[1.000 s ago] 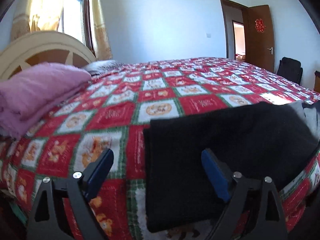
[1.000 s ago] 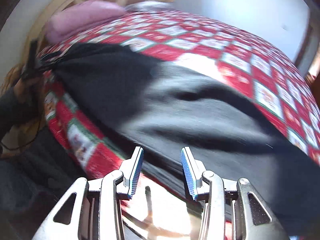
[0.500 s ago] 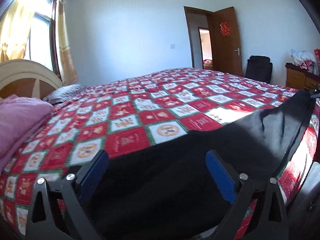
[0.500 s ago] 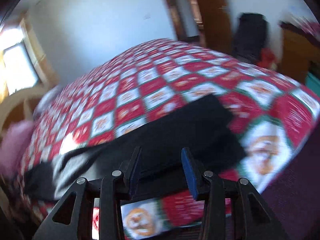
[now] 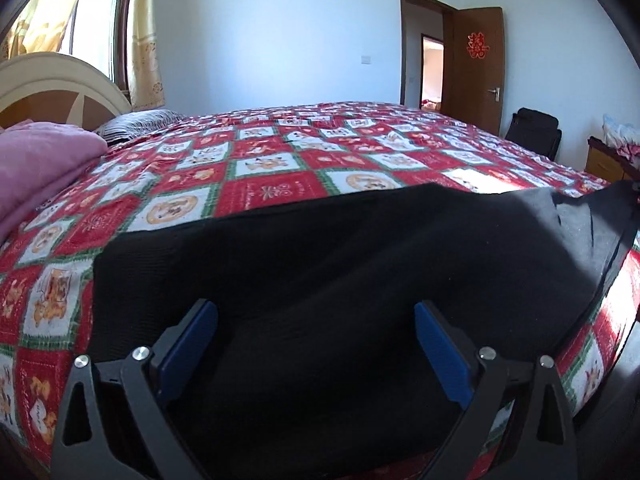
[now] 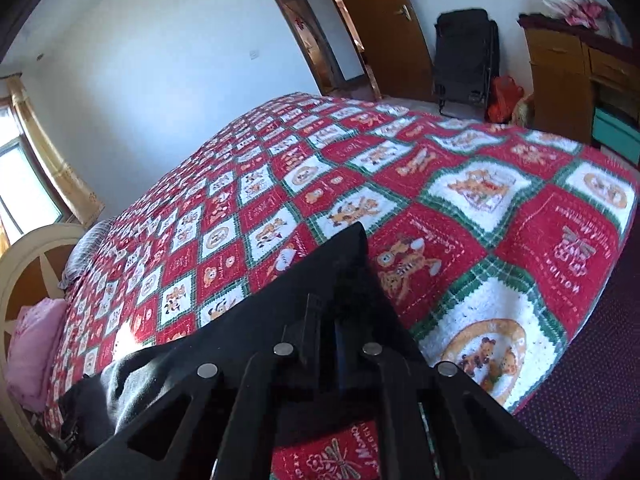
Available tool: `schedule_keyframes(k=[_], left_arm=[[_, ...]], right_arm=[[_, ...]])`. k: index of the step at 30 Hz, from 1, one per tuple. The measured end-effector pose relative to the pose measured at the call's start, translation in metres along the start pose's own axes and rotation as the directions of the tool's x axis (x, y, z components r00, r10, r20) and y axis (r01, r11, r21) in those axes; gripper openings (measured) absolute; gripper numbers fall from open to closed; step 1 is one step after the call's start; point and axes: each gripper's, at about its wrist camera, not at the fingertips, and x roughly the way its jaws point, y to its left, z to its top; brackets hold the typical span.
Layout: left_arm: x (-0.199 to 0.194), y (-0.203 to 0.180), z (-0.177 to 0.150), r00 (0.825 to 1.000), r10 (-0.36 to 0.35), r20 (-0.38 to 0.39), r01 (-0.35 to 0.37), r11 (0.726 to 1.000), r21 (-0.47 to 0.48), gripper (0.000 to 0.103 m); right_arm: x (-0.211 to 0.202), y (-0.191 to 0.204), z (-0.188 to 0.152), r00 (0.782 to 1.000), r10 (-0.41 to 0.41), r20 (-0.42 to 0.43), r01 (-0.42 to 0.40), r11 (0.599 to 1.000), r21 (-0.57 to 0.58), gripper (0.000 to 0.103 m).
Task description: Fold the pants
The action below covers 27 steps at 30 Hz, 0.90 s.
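Early stage: black pants (image 5: 320, 264) spread along near edge of bed (image 5: 272, 188), no fold yet. Right hand-held gripper (image 6: 336, 344) just clamped together on pants end at foot corner. Left hand-held gripper (image 5: 316, 344) spread wide above other end, gripping nothing.

From my feed I see the bed (image 5: 280, 152) covered by a red, white and green patchwork quilt (image 6: 520, 216) printed with bears and small motifs. The black pants (image 5: 320, 280) lie directly on the quilt along the near edge, spread wide; one end is lifted off the surface at the right of the left wrist view. A folded pink blanket (image 5: 36, 160) rests on the quilt near the cream headboard (image 5: 60, 76). Beside it lies what I take to be a striped pillow (image 5: 136, 122), though it is small and dim.
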Motion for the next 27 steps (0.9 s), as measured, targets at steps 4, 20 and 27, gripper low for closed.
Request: schedule_keyframes(k=[4, 20, 27], left_arm=[[-0.001, 0.001, -0.001, 1.000, -0.004, 0.010, 0.004, 1.000, -0.008, 0.102], [0.001, 0.009, -0.005, 0.999, -0.025, 0.041, 0.025, 1.000, 0.003, 0.103], [0.001, 0.010, -0.005, 0.998, -0.028, 0.048, 0.028, 1.000, -0.006, 0.103]], right_arm=[[-0.022, -0.005, 0.000, 0.999, 0.007, 0.035, -0.007, 1.000, 0.007, 0.005], [-0.019, -0.050, -0.020, 0.999, 0.001, -0.034, 0.002, 0.995, 0.098, 0.008], [-0.031, -0.046, 0.003, 0.991, -0.107, 0.081, 0.098, 0.989, 0.109, 0.054]])
